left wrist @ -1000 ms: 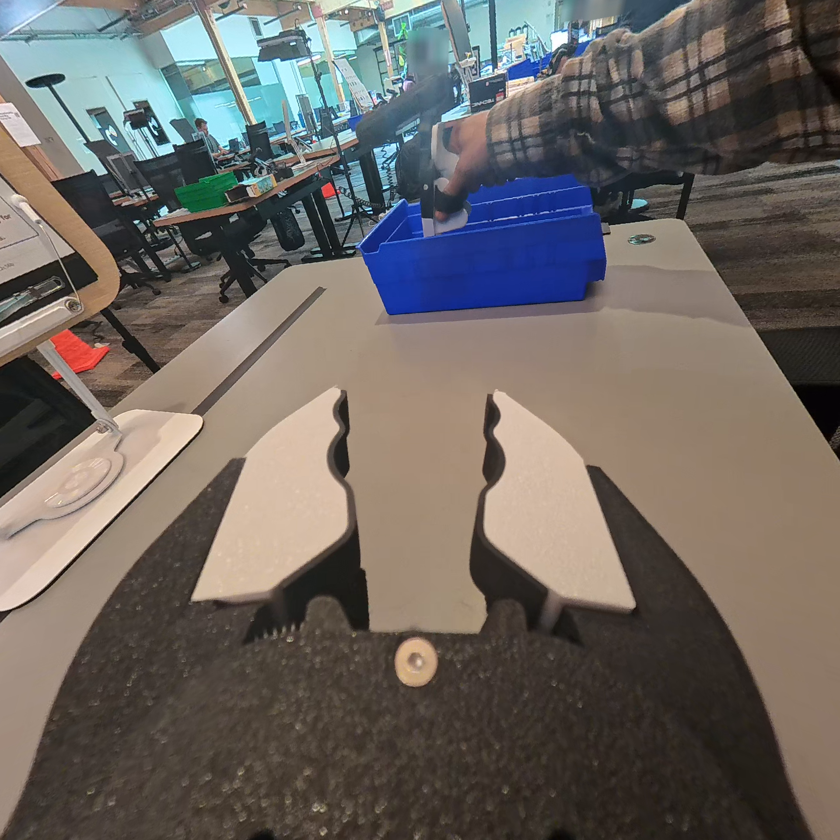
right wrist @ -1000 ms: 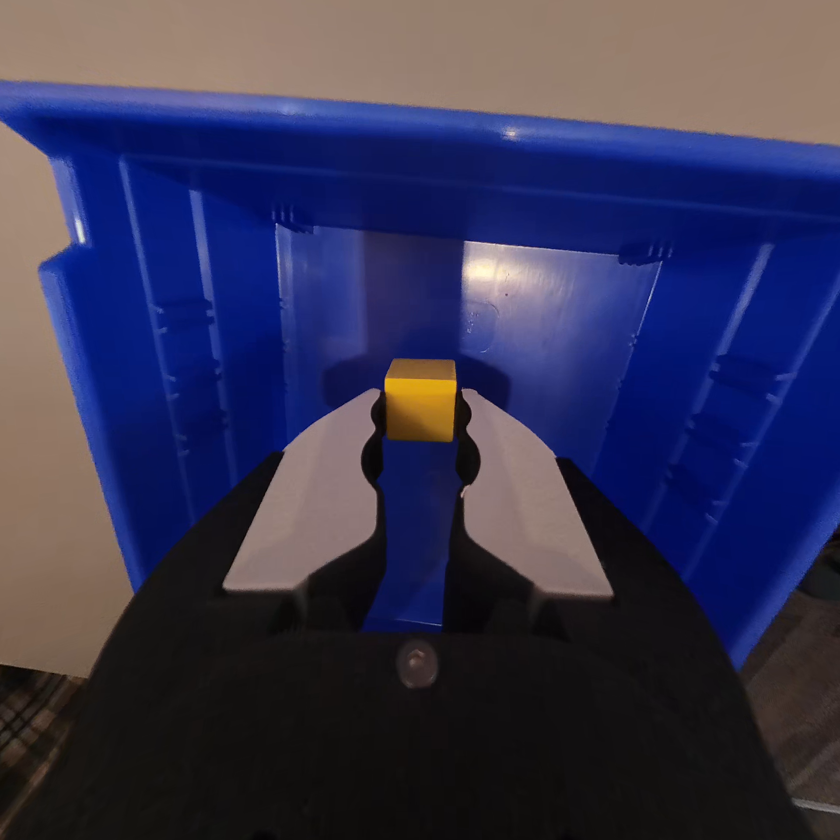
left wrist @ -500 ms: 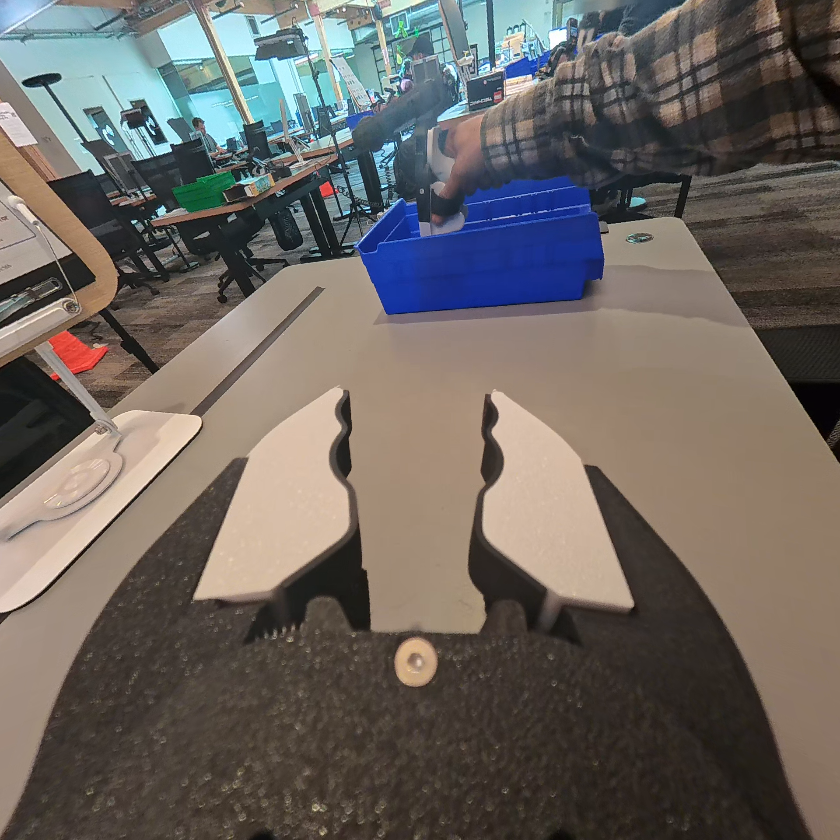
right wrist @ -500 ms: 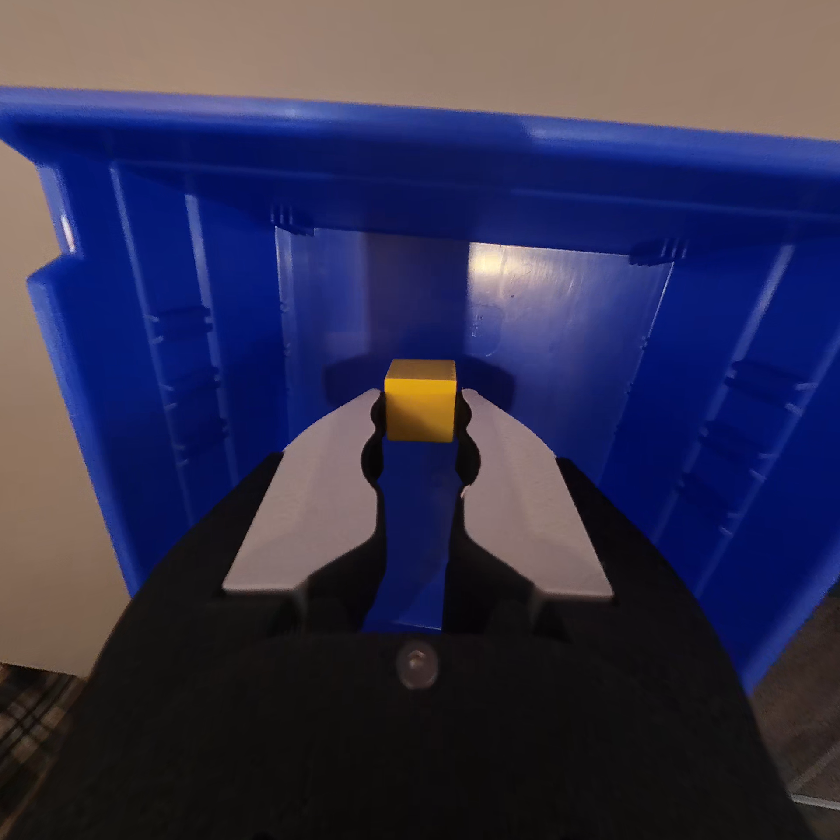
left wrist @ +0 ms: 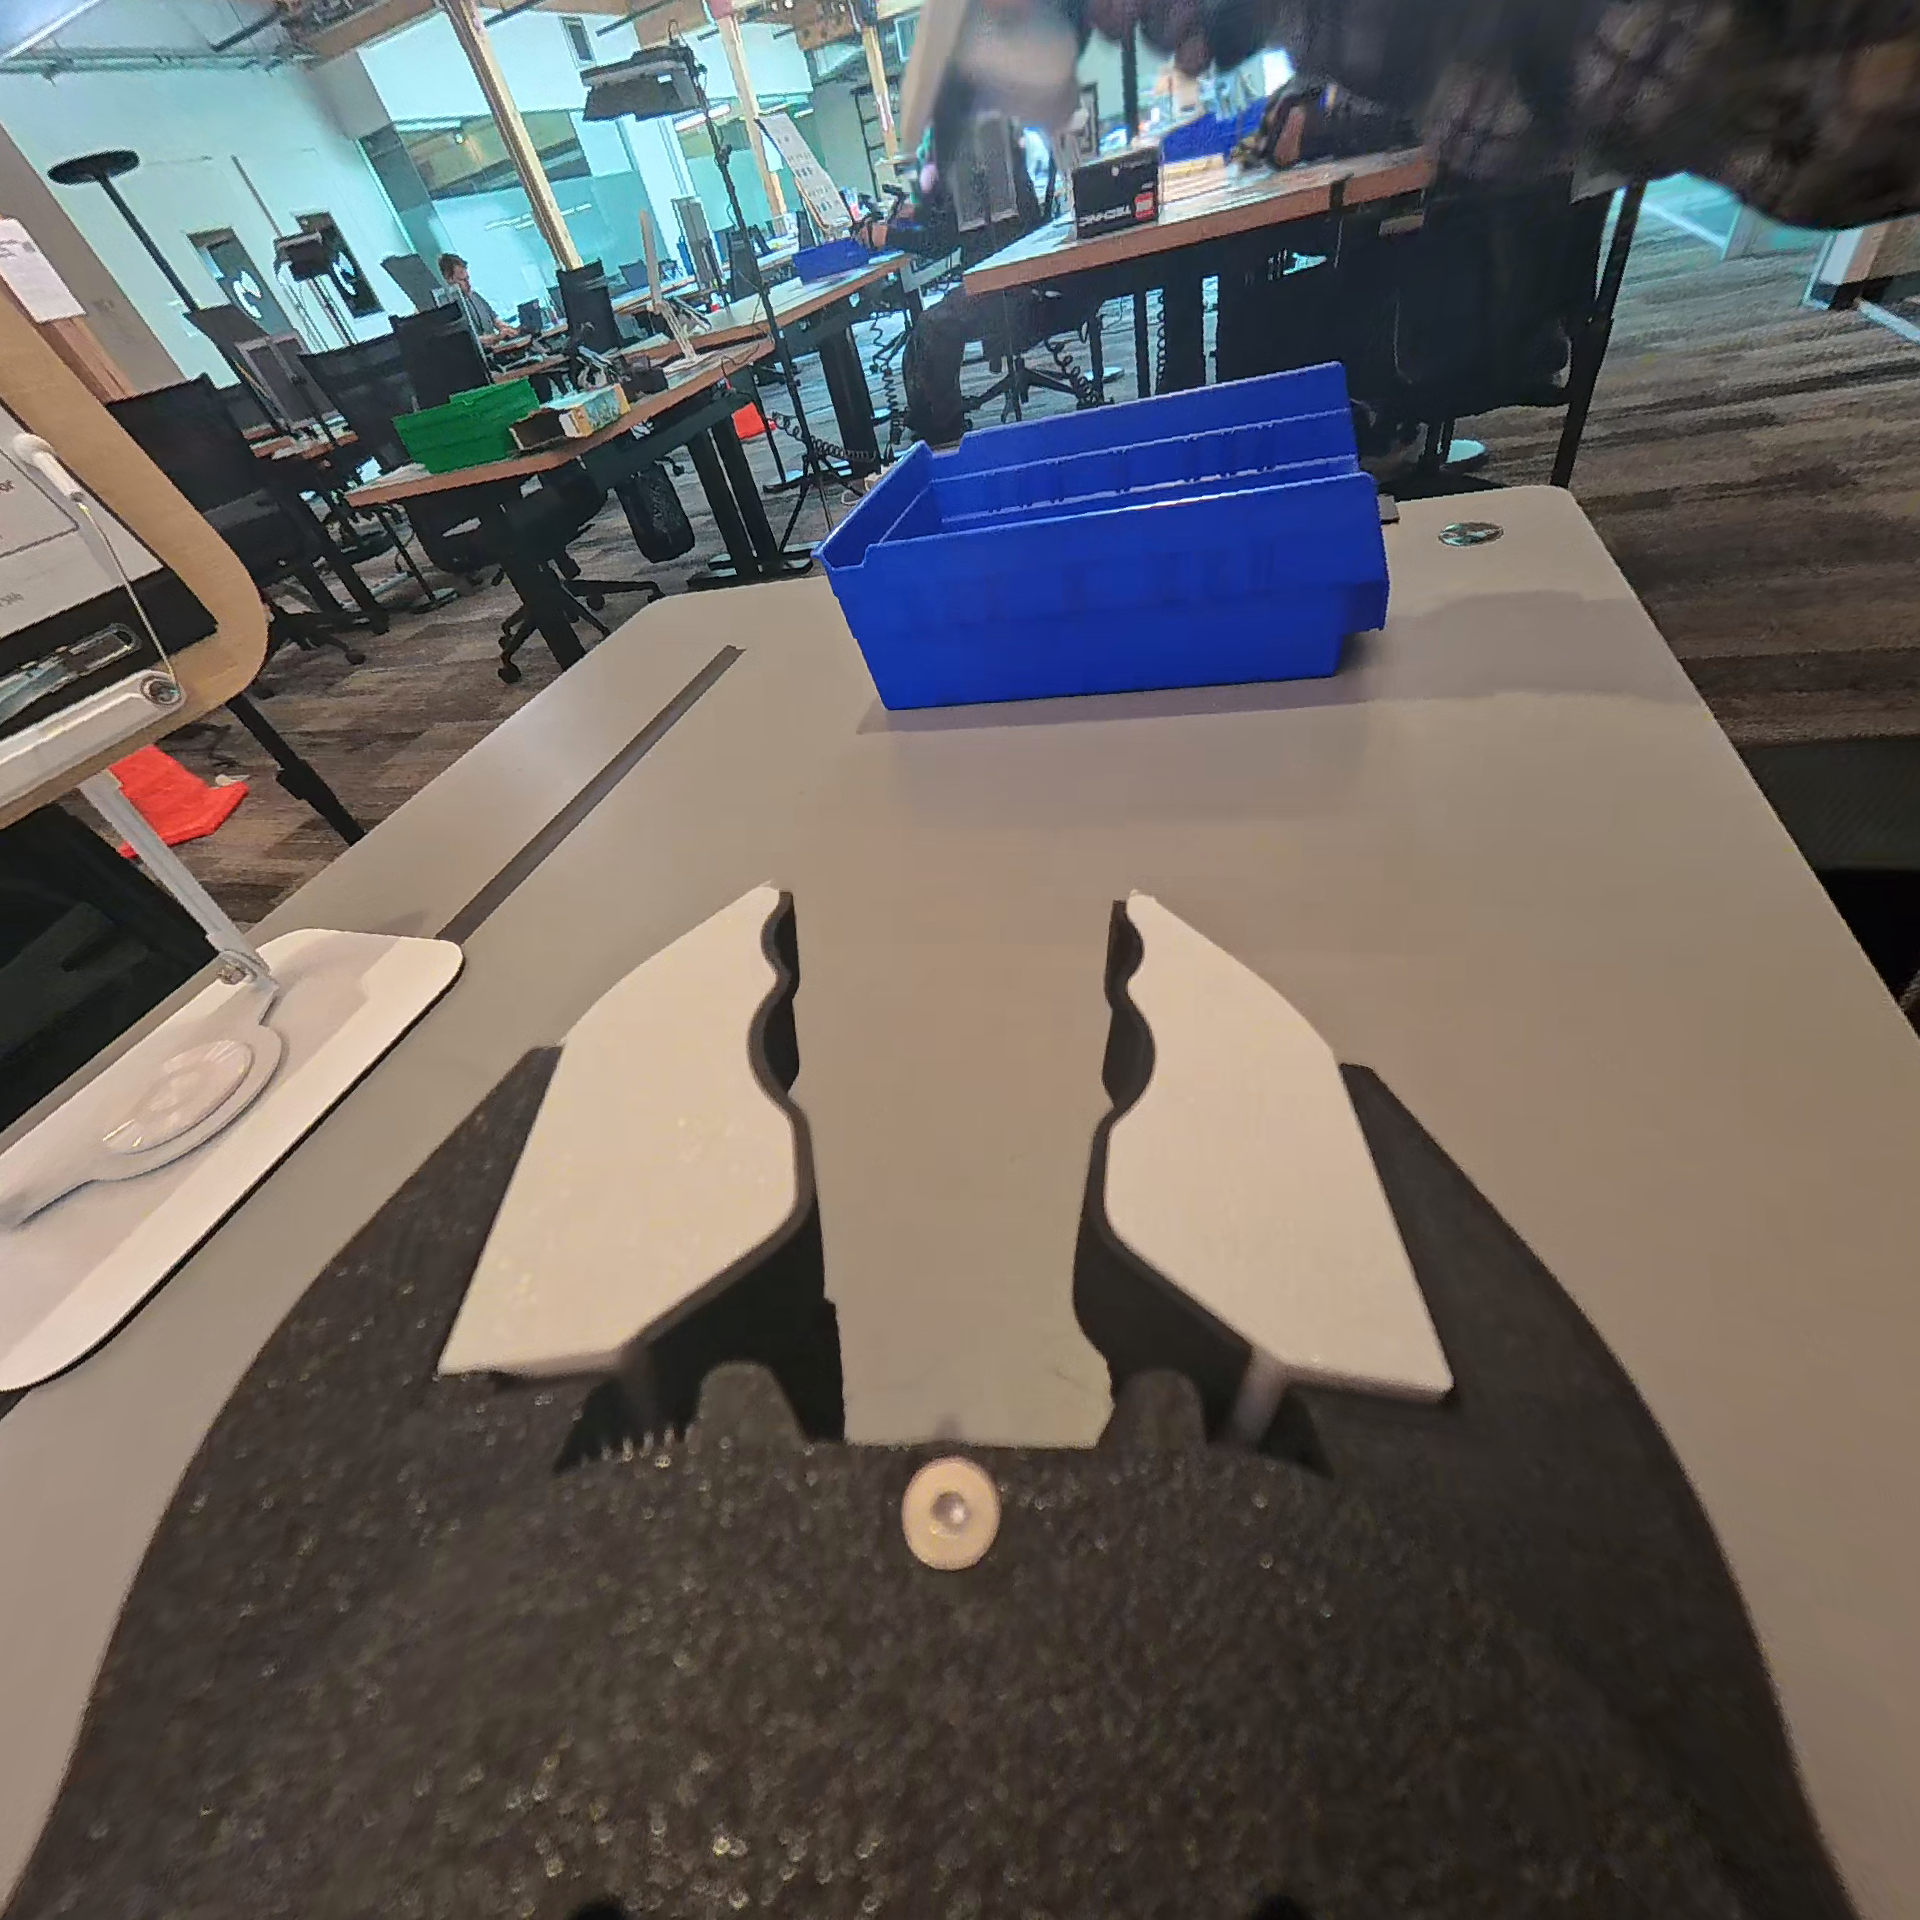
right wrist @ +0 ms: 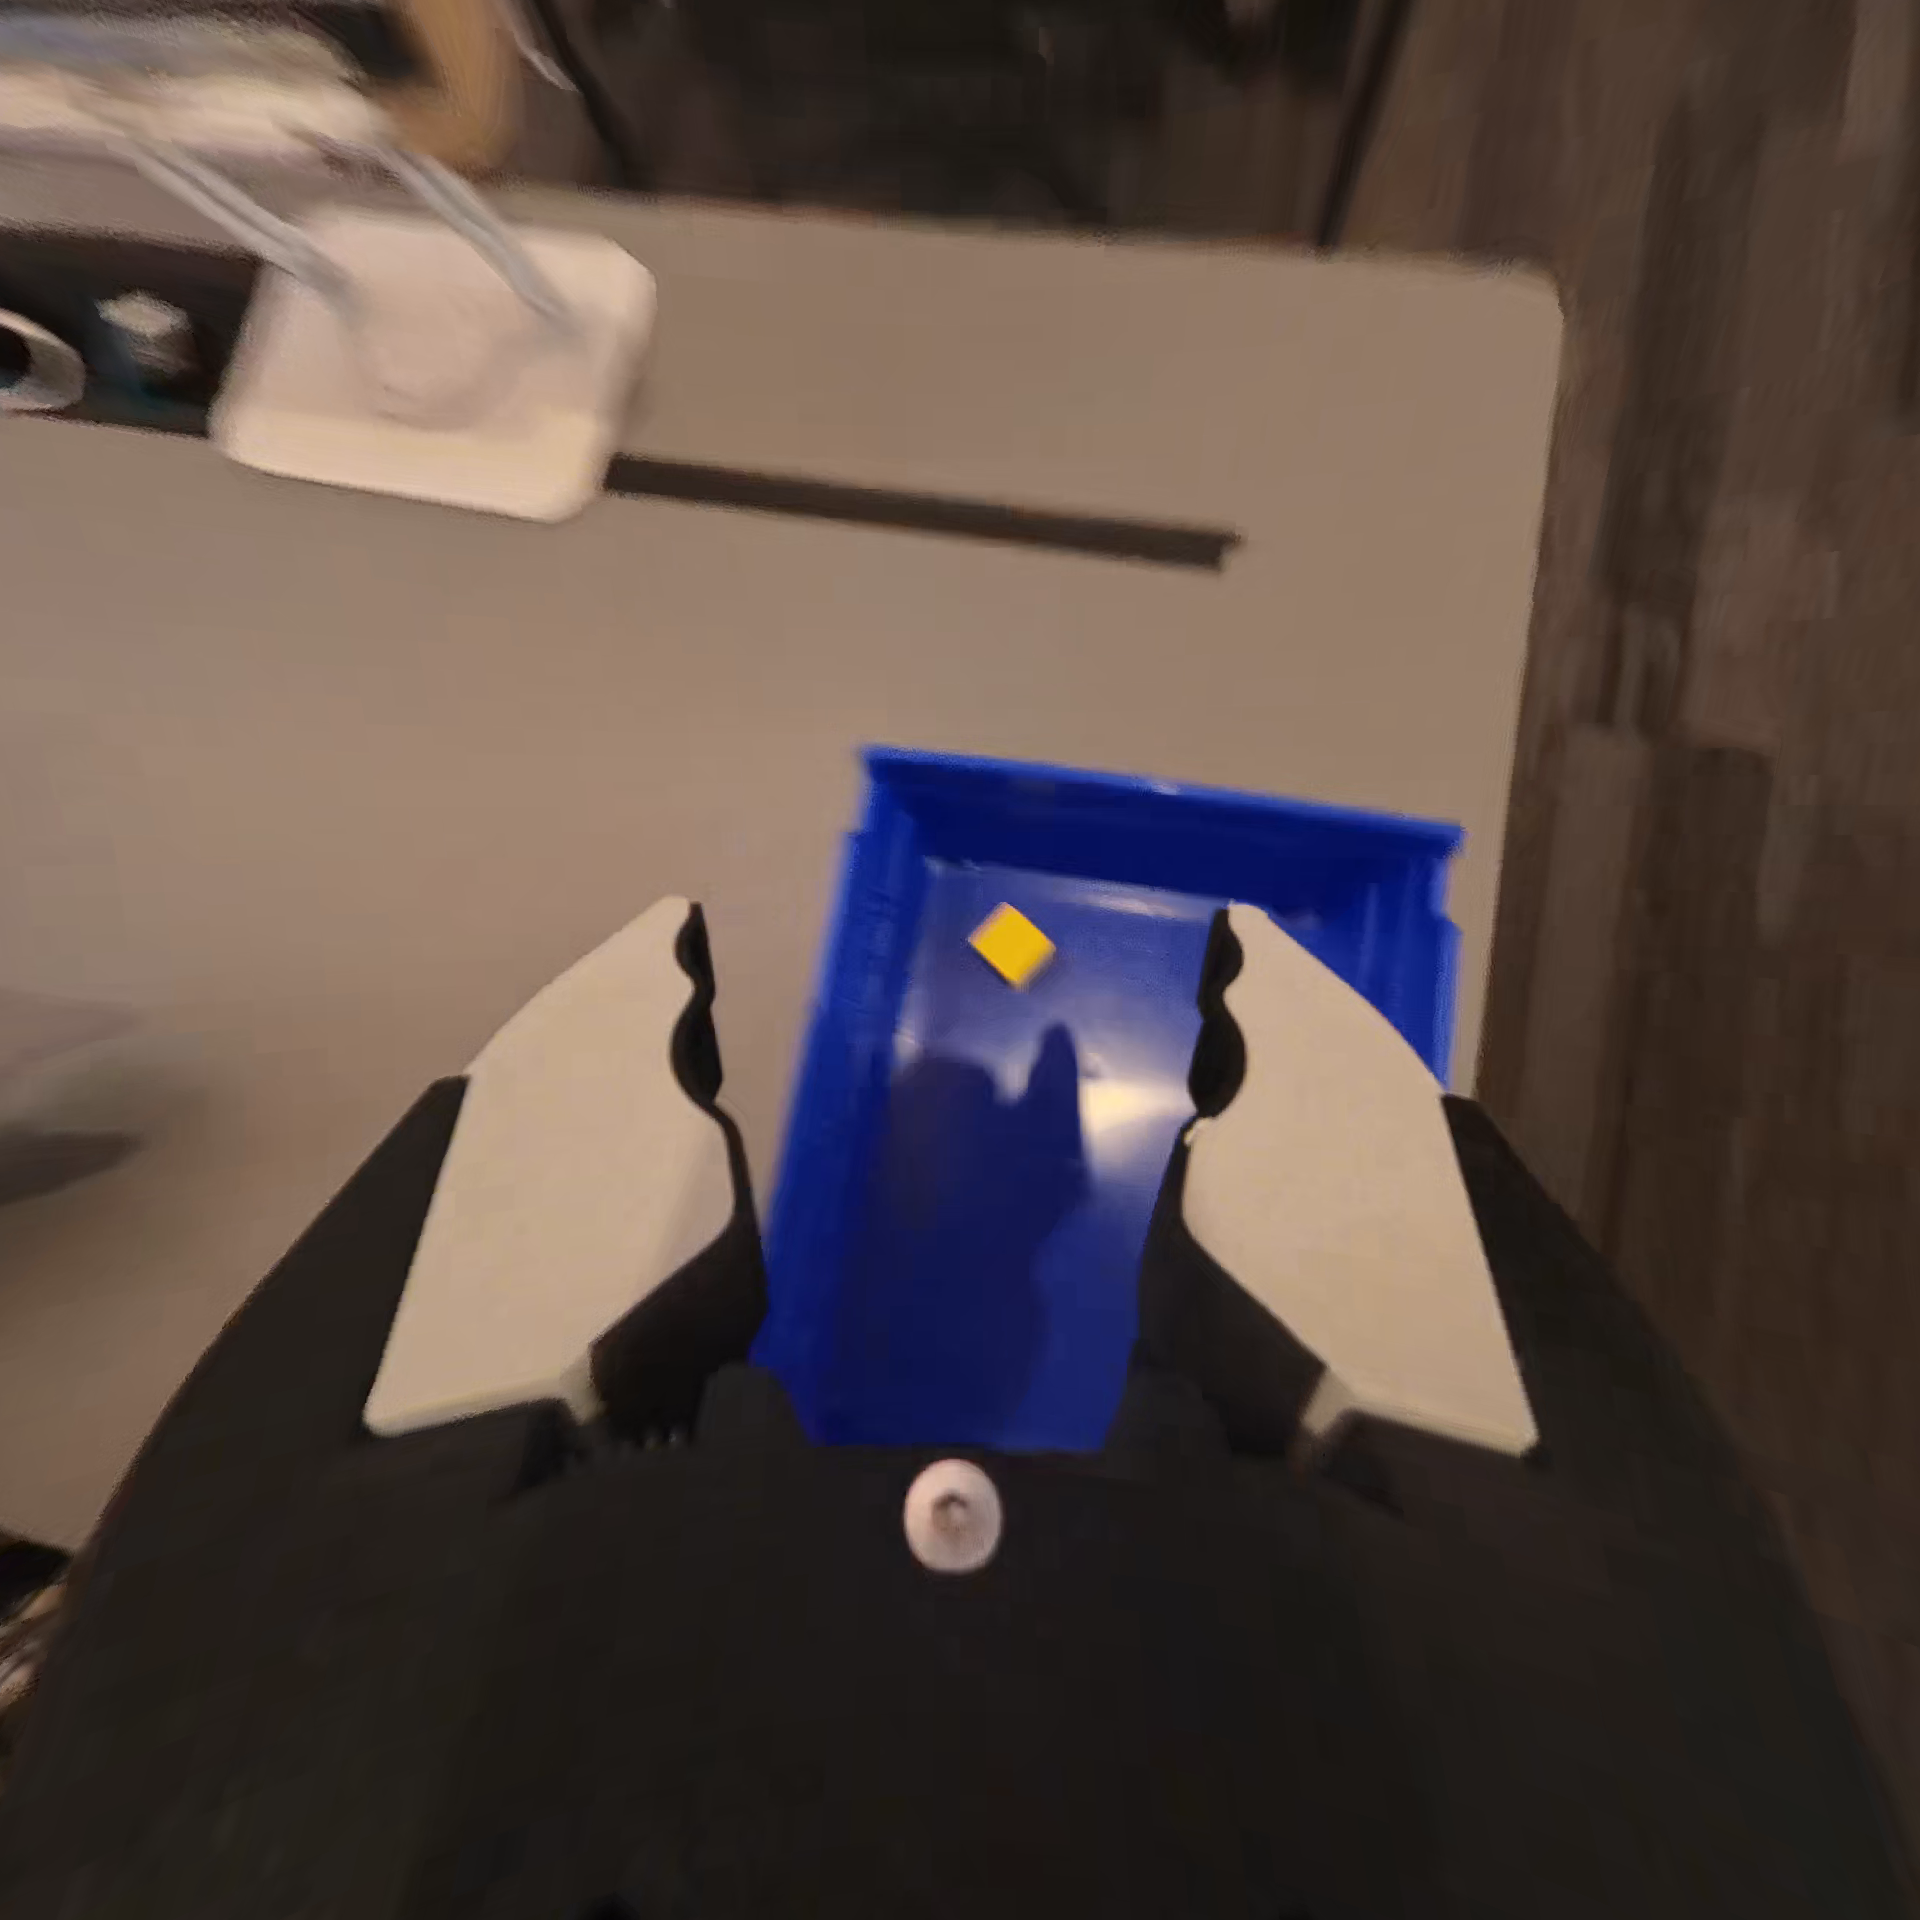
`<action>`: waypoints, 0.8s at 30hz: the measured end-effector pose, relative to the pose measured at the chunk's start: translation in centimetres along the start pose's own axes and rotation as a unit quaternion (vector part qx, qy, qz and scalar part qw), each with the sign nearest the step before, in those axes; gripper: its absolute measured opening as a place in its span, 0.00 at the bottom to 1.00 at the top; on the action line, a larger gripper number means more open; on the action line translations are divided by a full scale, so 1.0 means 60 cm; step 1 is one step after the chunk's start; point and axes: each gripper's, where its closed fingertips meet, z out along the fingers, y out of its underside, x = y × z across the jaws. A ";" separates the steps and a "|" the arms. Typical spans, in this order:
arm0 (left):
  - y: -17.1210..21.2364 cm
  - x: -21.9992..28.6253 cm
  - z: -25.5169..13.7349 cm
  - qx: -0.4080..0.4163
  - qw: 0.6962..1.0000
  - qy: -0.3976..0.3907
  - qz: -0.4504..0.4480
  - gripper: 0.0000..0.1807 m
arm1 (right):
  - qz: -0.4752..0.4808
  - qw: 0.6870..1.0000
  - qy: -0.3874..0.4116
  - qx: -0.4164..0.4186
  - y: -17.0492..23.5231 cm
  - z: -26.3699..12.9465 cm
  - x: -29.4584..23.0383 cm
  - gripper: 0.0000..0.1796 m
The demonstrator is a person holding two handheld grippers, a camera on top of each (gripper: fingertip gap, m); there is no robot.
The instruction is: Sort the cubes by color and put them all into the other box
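Note:
In the right wrist view a yellow cube (right wrist: 1010,942) lies on the floor of the blue box (right wrist: 1143,800), far below me. My right gripper (right wrist: 956,925) is wide open and empty, high above the box. In the left wrist view my left gripper (left wrist: 951,914) is open and empty, low over the grey table (left wrist: 1351,935). The blue box (left wrist: 1122,603) stands ahead of it near the table's far edge; its inside is hidden from this side. A dark blurred sleeve (left wrist: 1662,94) shows at the top right.
A white stand base (left wrist: 208,1122) with a clear arm sits at the table's left edge; it also shows in the right wrist view (right wrist: 436,364). A dark slot (right wrist: 935,520) runs along the table. Office desks and chairs stand beyond the table.
My right gripper opened and let go of the yellow cube, which now lies in the blue box. The gripper rose quickly away from the box. The left gripper has barely moved.

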 end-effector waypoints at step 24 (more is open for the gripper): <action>0.161 -0.122 -0.678 -0.455 0.867 -0.172 -0.108 0.29 | -0.209 0.861 -0.440 0.148 0.264 0.117 -0.592 0.40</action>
